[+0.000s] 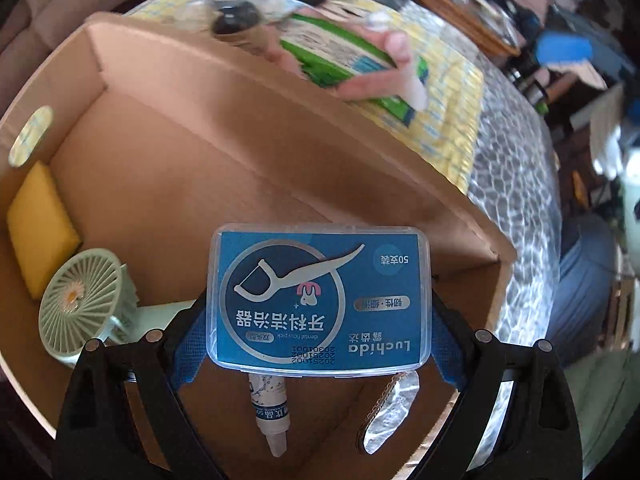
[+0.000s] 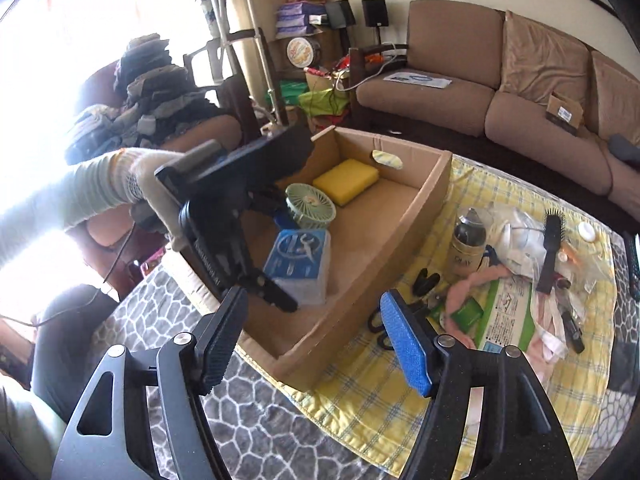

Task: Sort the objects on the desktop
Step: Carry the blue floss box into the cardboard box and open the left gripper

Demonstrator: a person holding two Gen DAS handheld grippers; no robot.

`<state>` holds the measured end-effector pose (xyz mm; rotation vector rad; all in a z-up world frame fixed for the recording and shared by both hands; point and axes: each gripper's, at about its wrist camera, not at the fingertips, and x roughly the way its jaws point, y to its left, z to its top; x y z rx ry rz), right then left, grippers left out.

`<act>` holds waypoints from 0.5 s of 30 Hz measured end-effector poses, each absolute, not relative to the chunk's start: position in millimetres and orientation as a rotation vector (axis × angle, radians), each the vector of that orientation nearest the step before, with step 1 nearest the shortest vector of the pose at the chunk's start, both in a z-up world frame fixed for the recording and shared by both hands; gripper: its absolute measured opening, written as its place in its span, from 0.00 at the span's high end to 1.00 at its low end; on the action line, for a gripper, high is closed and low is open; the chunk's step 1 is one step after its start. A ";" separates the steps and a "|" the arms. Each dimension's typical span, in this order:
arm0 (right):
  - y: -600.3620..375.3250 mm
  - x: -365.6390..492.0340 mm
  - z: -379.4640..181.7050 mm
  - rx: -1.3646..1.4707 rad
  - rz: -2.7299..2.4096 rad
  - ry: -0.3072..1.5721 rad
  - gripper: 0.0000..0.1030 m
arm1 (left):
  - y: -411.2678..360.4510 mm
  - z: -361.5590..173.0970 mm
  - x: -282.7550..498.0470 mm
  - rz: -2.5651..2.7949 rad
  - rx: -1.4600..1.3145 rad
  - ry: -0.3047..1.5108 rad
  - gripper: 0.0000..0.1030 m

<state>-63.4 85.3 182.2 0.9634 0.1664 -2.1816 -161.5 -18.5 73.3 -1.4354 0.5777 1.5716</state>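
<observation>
My left gripper (image 1: 318, 344) is shut on a blue dental floss pick box (image 1: 318, 300) and holds it over the open cardboard box (image 1: 248, 128). The floss box also shows in the right wrist view (image 2: 298, 270), held inside the cardboard box (image 2: 416, 208) by the left gripper (image 2: 280, 296). Inside lie a yellow sponge (image 1: 40, 228), a green mini fan (image 1: 82, 304) and a small white dropper bottle (image 1: 270, 412). My right gripper (image 2: 316, 340) is open and empty, above the cardboard box's near corner.
On the yellow plaid cloth (image 2: 360, 392) right of the cardboard box lie an Olay bottle (image 2: 468, 248), a black hairbrush (image 2: 550, 248), a green-and-white package (image 2: 508, 316), scissors (image 2: 378, 330) and pink fabric (image 2: 468, 292). A brown sofa (image 2: 520, 88) stands behind.
</observation>
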 end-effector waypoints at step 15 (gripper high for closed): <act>104.2 -59.0 173.7 0.959 -2.206 -0.011 0.27 | -8.0 96.6 -147.3 1.483 -1.218 0.874 0.06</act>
